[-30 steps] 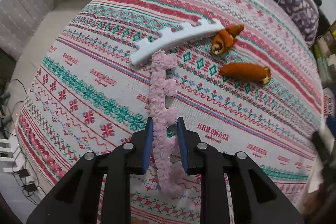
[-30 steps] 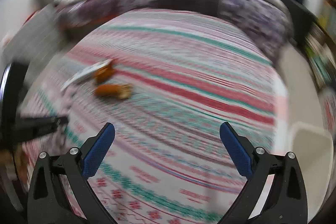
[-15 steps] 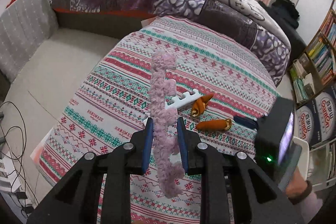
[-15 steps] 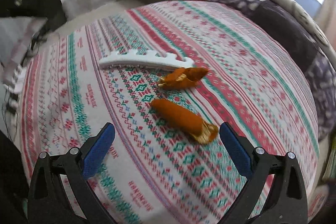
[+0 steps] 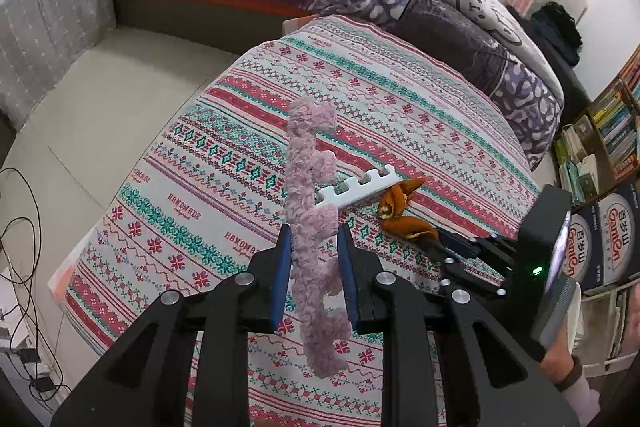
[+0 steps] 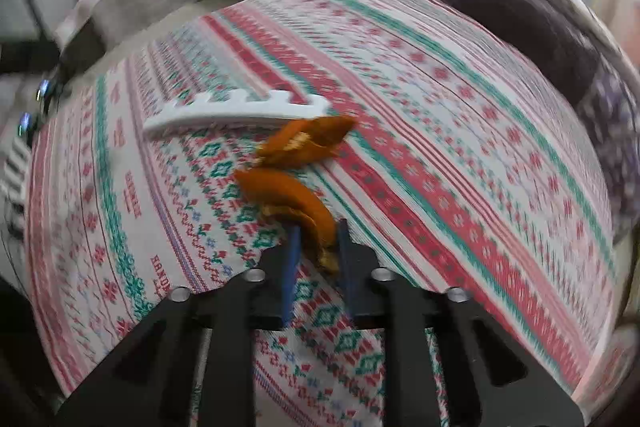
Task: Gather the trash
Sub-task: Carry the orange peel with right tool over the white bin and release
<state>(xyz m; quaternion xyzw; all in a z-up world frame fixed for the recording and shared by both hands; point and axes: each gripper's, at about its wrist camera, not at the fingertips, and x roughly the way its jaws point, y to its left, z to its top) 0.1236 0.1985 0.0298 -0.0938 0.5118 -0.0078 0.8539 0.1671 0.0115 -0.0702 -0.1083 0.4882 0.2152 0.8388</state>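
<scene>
Your right tool [image 6: 316,241] has just closed on the near curled orange peel [image 6: 288,199], which half a second ago lay free between its wide fingers on the striped cloth of the table [image 6: 460,155]. Your left tool [image 5: 312,255] still grips the fuzzy pink notched strip [image 5: 310,211], now lifted higher — two pieces secured. The second orange peel [image 6: 308,143] and the white notched foam strip [image 6: 236,115] remain on the cloth.
</scene>
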